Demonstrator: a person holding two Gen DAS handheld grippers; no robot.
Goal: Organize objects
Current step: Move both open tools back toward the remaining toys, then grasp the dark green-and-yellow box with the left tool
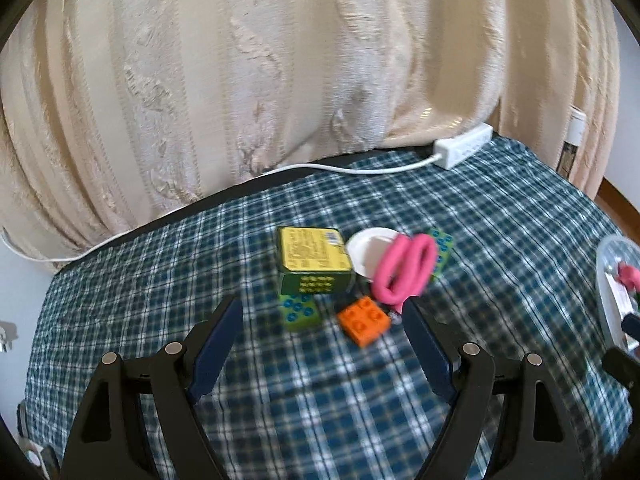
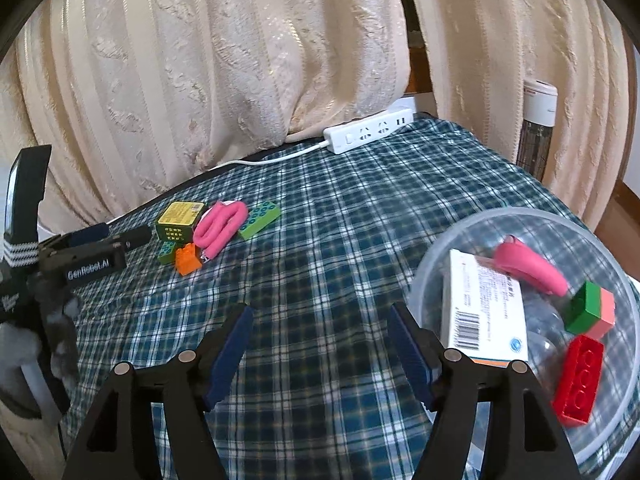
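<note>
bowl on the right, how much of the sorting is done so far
Done: the clear bowl holds a white box, a red brick, a green-and-pink block and a pink item. In hand: nothing; both sets of jaws are empty. Left: the green box, pink loop, orange brick and green bricks.

Your left gripper [image 1: 322, 310] and right gripper [image 2: 320, 318] match: black angular plastic arms, round silver pivot screws, navy ribbed pads. At 9 o'clock in the right wrist view, the left one's side reads "GenRobot.AI", with a white-striped black strap [image 2: 22, 254].
</note>
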